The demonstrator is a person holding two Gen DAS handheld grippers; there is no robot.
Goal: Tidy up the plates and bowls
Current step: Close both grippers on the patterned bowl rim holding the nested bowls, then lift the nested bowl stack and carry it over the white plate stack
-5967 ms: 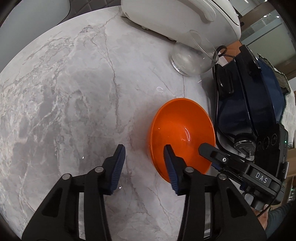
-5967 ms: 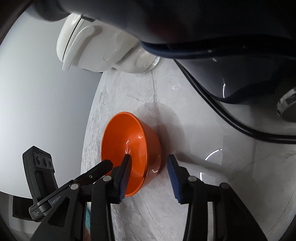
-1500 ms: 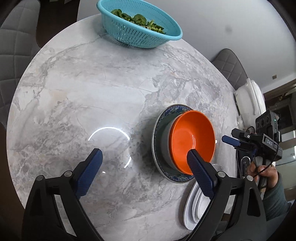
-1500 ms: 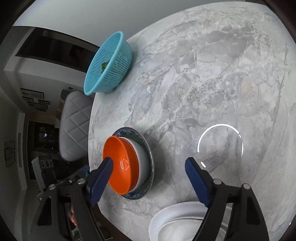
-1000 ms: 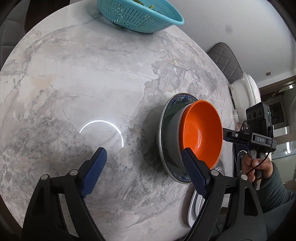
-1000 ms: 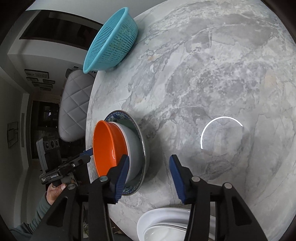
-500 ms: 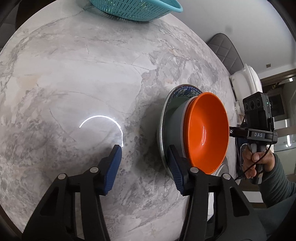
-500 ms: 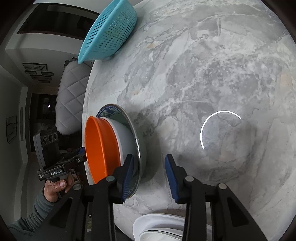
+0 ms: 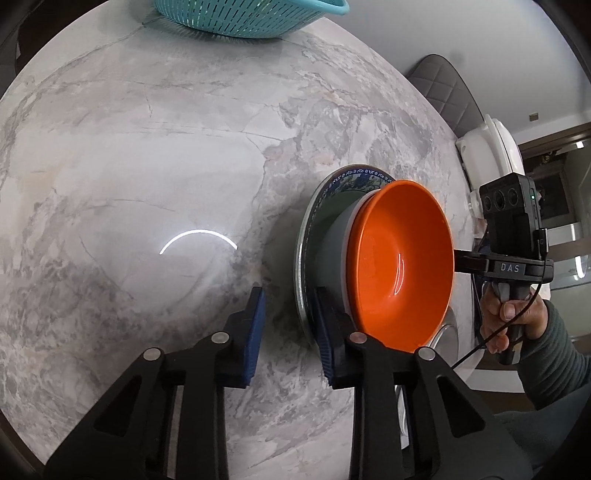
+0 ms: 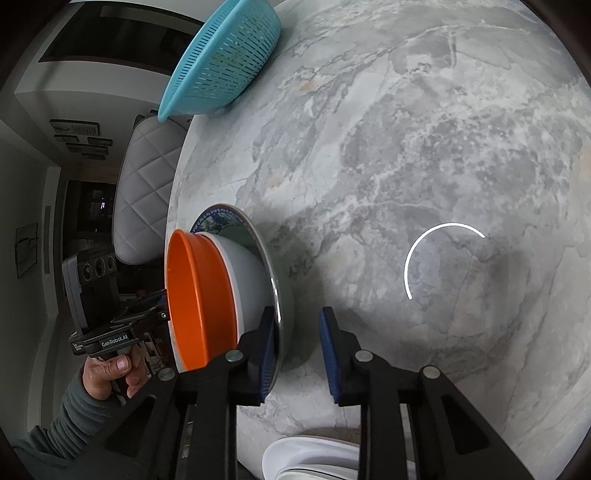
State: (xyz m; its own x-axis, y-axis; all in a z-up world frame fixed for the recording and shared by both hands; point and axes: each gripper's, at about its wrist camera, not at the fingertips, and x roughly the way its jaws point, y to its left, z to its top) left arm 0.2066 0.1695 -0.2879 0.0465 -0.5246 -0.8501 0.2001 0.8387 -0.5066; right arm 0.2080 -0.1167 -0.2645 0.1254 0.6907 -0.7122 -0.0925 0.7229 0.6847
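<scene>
Both claws straddle the plate rim

Orange bowl [image 9: 400, 258] nests in grey bowl [image 10: 251, 273] on plate [image 9: 306, 236], mid-bench [image 9: 147, 166]; left claw [image 9: 290, 332] and right claw [image 10: 299, 350] parted, not clamped; colander [image 10: 221, 59] beyond plate.

Bare marble table [image 9: 129, 166] lies open between colander [image 9: 251, 18] and plate stack [image 9: 306, 251].

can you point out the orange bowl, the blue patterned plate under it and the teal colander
orange bowl [image 9: 402, 258], left wrist view, on its inner wall.
blue patterned plate [image 9: 354, 176], left wrist view, on the patterned far rim.
teal colander [image 10: 225, 55], right wrist view, on its slotted outer wall.
</scene>
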